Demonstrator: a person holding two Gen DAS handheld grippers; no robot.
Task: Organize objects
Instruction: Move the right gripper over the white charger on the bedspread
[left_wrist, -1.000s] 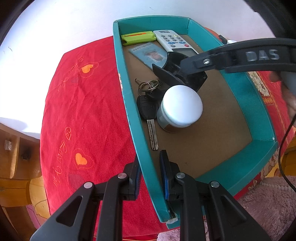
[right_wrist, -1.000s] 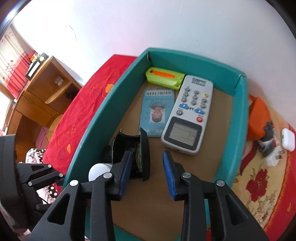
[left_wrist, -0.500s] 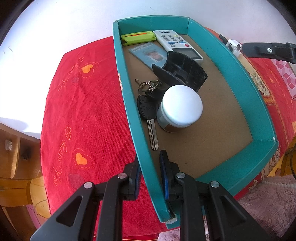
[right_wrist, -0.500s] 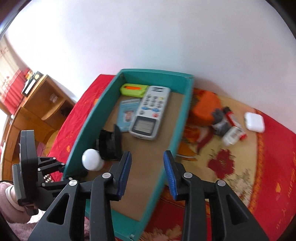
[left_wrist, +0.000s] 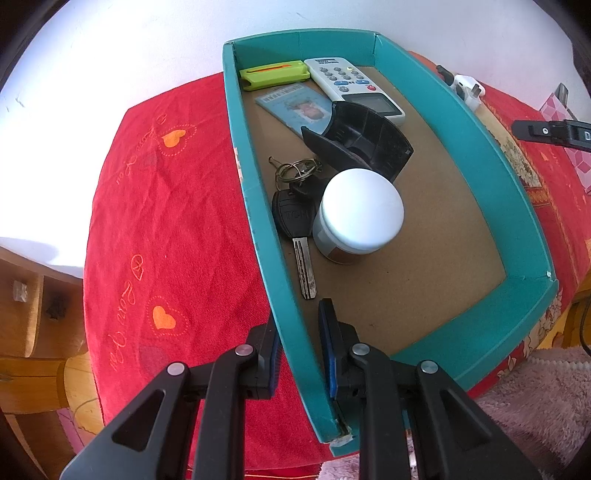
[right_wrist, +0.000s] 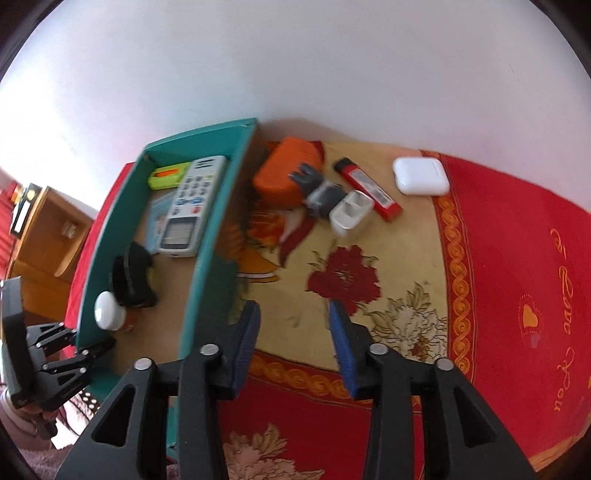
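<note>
2 grippers: left gripper (left_wrist: 297, 332) clamps teal tray (left_wrist: 517, 177) wall; right gripper (right_wrist: 293, 328) widening, empty.

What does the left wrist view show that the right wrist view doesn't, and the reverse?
Left wrist only: the keys beside the white-lidded jar, and the left gripper clamped on the teal box's side wall.

Right wrist only: the white earbud case, red lighter, orange pouch and grey adapter on the cloth, with the right gripper open above it.

Both: box, remote, green case, card, jar.
</note>
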